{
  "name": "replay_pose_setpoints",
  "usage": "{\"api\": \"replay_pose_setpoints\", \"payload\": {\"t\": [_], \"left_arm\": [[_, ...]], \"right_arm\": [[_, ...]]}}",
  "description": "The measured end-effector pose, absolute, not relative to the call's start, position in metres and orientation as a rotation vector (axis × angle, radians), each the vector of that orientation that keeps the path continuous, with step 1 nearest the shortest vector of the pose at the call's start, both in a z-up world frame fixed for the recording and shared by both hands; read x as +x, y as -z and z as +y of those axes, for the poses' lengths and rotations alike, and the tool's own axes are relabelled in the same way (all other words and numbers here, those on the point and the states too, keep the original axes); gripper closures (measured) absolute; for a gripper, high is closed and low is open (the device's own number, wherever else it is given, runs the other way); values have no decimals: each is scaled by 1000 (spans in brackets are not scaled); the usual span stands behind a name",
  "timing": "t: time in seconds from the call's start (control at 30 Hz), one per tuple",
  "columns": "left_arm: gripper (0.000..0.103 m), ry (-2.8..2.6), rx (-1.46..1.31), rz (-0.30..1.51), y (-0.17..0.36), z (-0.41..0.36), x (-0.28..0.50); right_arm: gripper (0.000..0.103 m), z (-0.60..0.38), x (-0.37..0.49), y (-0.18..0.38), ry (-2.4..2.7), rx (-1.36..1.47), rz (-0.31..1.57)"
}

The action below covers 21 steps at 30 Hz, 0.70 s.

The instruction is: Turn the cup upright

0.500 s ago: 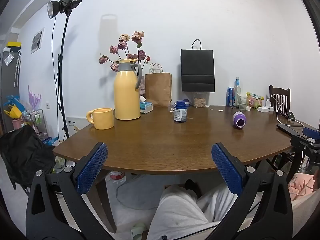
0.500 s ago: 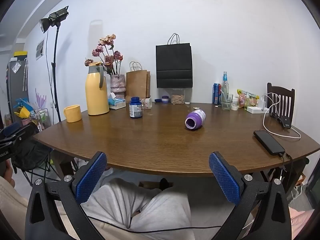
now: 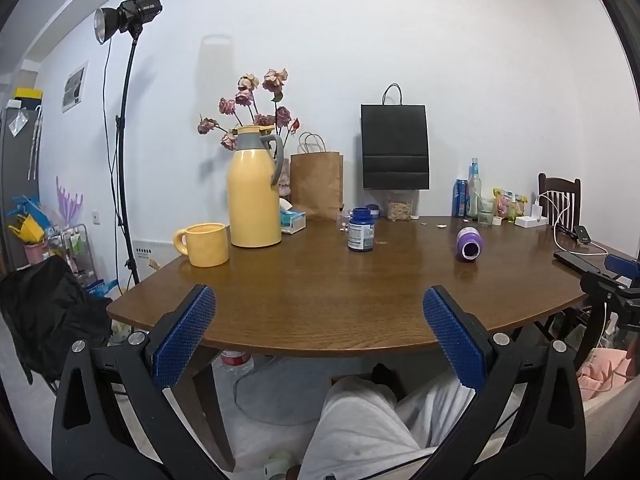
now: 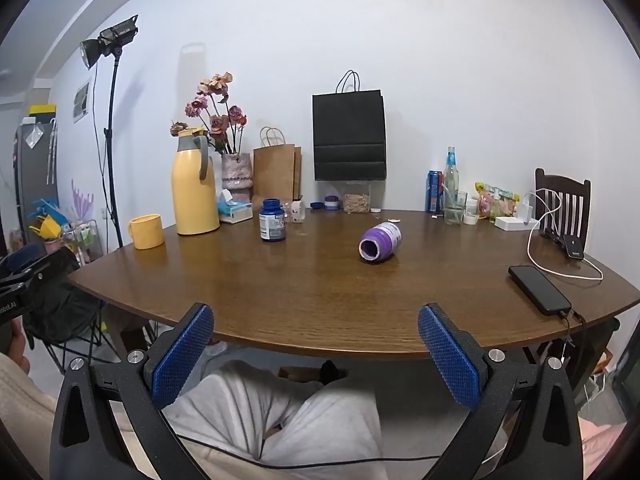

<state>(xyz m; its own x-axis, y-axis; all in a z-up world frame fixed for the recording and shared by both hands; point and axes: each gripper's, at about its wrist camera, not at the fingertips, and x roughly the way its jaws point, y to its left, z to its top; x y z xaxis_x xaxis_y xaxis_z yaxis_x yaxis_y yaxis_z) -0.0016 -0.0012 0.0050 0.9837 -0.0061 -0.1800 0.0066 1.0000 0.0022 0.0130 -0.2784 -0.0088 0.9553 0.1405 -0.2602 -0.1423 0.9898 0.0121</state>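
A purple cup (image 4: 380,241) lies on its side near the middle of the brown table (image 4: 320,300), its open mouth facing me; in the left wrist view the same cup (image 3: 469,243) lies toward the right. My right gripper (image 4: 316,354) is open and holds nothing, hanging at the table's near edge well short of the cup. My left gripper (image 3: 320,336) is also open with nothing in it, at the near edge and left of the cup. The right gripper's blue tip (image 3: 622,268) shows at the far right of the left wrist view.
A yellow mug (image 3: 204,244), a yellow thermos jug (image 3: 254,192) and a blue-capped bottle (image 3: 361,230) stand on the left half. Paper bags and a flower vase (image 4: 236,172) line the back. A black phone (image 4: 540,290) with cable lies at the right edge. A person's legs (image 4: 280,420) are below.
Both views have drifted slightly; the table and cup sit a little lower and nearer in the right wrist view. Both grippers stay open. The cup has not moved.
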Motion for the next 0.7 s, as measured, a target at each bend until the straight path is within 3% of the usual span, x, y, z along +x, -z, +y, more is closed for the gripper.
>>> {"api": "replay_pose_setpoints", "payload": {"t": [0.7], "left_arm": [[0,14,3,186,-8,-1,2]], "right_arm": [[0,-279,16,11,-148,-2,257]]}}
